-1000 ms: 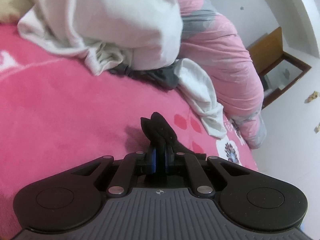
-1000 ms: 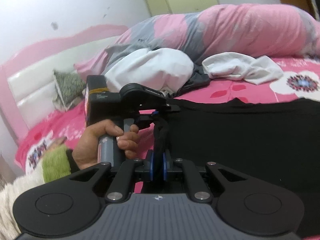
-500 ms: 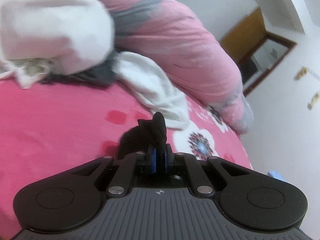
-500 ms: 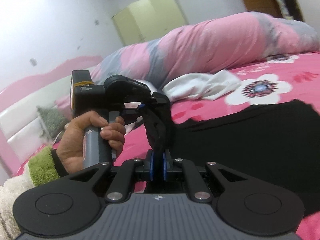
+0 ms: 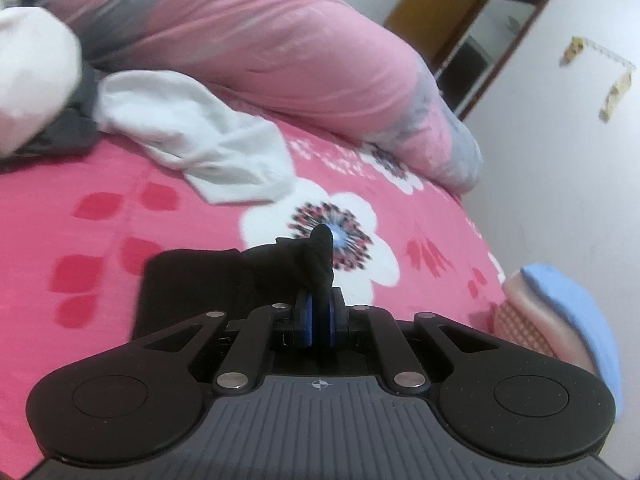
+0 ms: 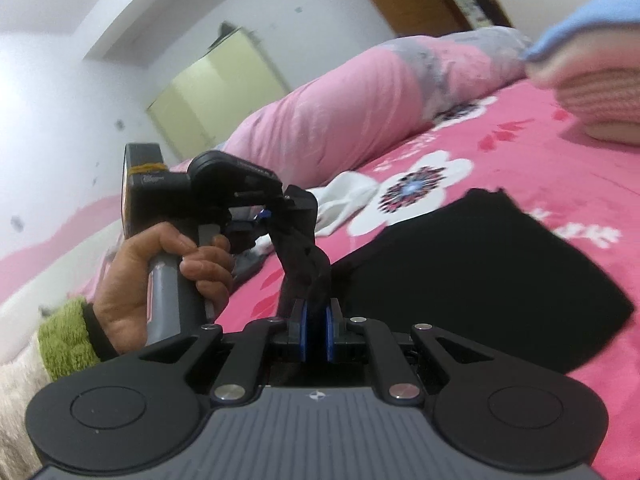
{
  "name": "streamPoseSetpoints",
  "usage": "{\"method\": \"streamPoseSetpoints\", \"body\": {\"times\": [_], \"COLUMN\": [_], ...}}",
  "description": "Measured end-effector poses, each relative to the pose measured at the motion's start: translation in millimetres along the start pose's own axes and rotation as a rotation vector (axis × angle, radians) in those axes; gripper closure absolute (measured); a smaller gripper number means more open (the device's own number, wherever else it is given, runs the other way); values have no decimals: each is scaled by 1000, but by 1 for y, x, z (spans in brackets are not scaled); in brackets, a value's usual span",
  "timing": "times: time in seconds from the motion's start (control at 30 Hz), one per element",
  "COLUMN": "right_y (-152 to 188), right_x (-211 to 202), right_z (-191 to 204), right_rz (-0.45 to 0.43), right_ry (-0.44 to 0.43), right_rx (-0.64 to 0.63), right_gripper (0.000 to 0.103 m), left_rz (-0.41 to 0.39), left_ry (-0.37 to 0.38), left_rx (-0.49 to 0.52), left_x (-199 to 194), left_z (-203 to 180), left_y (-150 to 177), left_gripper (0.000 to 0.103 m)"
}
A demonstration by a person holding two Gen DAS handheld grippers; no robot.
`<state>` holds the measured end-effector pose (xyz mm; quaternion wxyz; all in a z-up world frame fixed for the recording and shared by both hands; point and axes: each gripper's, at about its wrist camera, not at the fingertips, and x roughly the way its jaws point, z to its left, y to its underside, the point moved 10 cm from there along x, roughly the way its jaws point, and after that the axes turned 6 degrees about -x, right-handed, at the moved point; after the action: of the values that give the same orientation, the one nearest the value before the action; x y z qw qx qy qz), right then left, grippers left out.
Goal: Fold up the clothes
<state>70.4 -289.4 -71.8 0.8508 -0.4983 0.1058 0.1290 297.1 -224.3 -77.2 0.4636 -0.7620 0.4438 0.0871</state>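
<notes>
Both grippers' fingers clamp black garment over pink floral bedsheet; white walls behind.

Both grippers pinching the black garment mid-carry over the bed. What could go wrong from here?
1. Both grips are small: the left gripper and right gripper pinch only bunched edges of the black garment, so cloth could slip out.
2. The rest of the garment drags on the pink bedsheet and may crease or fold unevenly.
3. The folded stack lies close ahead; a wide swing might knock it.
</notes>
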Motion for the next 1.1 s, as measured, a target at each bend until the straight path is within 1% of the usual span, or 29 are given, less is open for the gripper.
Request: {"method": "streamPoseSetpoints", "body": {"times": [0.17, 0.37, 0.53, 0.7, 0.77, 0.8, 0.83, 0.9, 0.97, 1.0, 1.03, 1.1], "right_y": [-13, -16, -11, -7, -3, -1, 2, 8, 9, 8, 8, 9], "right_x": [-13, -27, -32, -34, -31, -30, -28, -26, -27, -27, -26, -25], "right_z": [-36, -73, -100, -115, -123, -126, -131, -138, -139, -138, -138, -139], "right_rz": [-46, -77, -68, -69, -61, -57, -49, -38, -41, -45, -44, -38], "right_ry": [41, 103, 137, 153, 165, 171, 175, 181, 176, 174, 174, 168], "right_rx": [65, 113, 170, 197, 207, 213, 227, 249, 249, 243, 241, 244], "right_gripper": [95, 94, 94, 94, 94, 94, 94, 94, 94, 94, 94, 94], "left_rz": [40, 94, 133, 155, 172, 183, 197, 222, 230, 229, 219, 182], "left_ry": [18, 25, 20, 14, 28, 34, 38, 55, 92, 114, 135, 167], "left_rx": [62, 152, 195, 233, 246, 249, 248, 220, 181, 163, 152, 140], "left_x": [27, 61, 84, 101, 109, 112, 115, 114, 103, 94, 82, 51], "left_z": [-40, -79, -96, -104, -106, -105, -103, -98, -94, -93, -90, -83], "left_y": [14, 41, 63, 77, 85, 89, 93, 97, 95, 92, 88, 78], "left_gripper": [98, 98, 99, 99, 97, 90, 77, 65, 62, 57, 52, 50]}}
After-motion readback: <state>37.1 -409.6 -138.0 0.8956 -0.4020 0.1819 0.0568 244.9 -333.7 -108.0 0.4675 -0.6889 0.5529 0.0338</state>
